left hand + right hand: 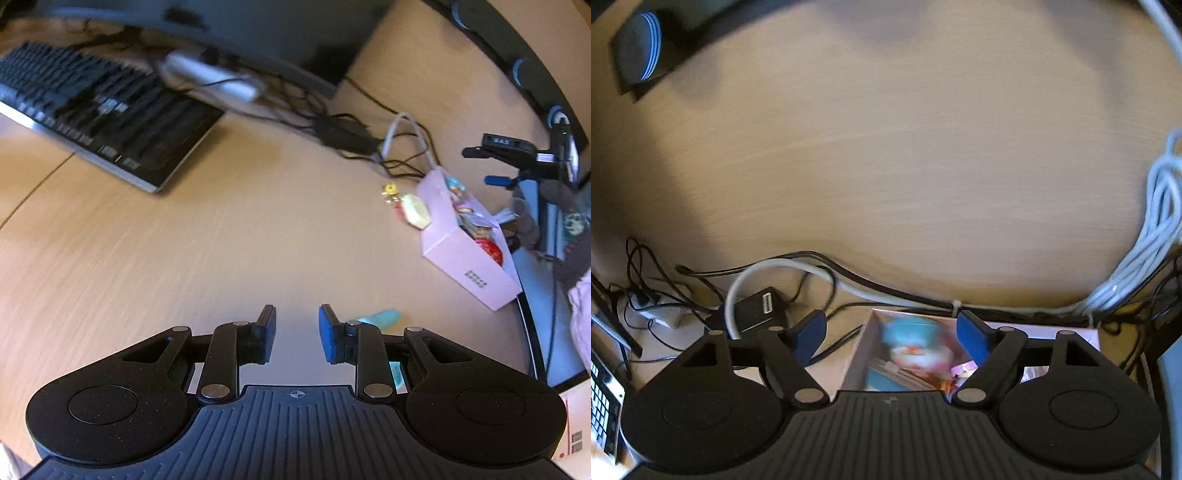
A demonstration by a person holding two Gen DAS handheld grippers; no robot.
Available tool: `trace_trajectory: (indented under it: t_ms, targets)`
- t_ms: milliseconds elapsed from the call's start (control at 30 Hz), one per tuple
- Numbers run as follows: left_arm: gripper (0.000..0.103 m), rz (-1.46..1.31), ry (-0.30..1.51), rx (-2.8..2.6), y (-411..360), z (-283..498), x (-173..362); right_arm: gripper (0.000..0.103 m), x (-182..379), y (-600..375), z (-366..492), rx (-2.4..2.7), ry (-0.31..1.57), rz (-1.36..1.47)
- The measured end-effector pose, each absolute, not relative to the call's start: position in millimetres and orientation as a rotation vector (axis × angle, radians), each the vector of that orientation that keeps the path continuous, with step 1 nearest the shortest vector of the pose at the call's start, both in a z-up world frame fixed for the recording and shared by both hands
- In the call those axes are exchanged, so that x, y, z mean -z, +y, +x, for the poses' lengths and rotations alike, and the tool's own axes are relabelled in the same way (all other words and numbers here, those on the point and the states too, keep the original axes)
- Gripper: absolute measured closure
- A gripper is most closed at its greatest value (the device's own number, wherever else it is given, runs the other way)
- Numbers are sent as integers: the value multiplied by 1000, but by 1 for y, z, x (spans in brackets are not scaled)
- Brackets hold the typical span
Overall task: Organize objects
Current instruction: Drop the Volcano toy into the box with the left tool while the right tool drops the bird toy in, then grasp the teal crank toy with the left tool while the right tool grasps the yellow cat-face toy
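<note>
Legible markings: "DAS" or similar, white on a black clamp device (pixel 508 142), partly blurred. Pink box (pixel 476 273) side: two rows of small dark characters, too small to read. Keyboard (pixel 92 110) legends blurred.

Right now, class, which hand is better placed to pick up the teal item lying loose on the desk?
Left, probably. The teal item lies right beside the left gripper, with nothing between its fingers. The right gripper hangs open over the pink box instead.
</note>
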State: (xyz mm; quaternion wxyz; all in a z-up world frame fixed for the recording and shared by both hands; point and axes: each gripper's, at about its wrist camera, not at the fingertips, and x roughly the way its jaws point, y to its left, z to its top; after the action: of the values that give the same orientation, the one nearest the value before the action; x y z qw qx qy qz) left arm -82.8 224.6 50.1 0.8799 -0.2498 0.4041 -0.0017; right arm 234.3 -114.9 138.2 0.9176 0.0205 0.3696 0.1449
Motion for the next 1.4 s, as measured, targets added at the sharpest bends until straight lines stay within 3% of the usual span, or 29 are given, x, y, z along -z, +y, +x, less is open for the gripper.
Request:
trace_trajectory:
  t_ms: [33, 133, 233, 433, 700, 900, 1000, 1067, 1200, 1267, 1400]
  targets:
    - [75, -529, 842, 6, 227, -84, -49, 28, -141, -103, 228, -307, 751, -7]
    - [75, -552, 829, 31, 234, -88, -48, 58, -135, -59, 216, -384, 811, -143]
    - [75, -564, 806, 62, 236, -91, -50, 60, -112, -16, 219, -381, 907, -204]
    - [75, -563, 786, 94, 238, -104, -51, 76, -61, 27, 233, -227, 1020, -304]
    - [75, -546, 825, 151, 232, -100, -45, 76, -65, 13, 146, -381, 1055, -257]
    - [75, -460, 876, 255, 195, -90, -53, 76, -72, -26, 58, -439, 976, -402]
    - [75, -412, 895, 270, 170, -84, -58, 60, -85, -59, 22, -420, 872, -450]
    - [75, -381, 914, 235, 153, -75, -61, 42, -93, -81, 6, -422, 841, -391]
    - [75, -368, 951, 164, 133, -58, -61, 40, -97, -109, -15, -382, 795, -347]
    - [75, -345, 974, 134, 125, -50, -58, 33, -96, -118, -26, -377, 796, -301]
    - [73, -260, 1031, 82, 113, -40, -48, 30, -79, -118, -49, -423, 806, -280]
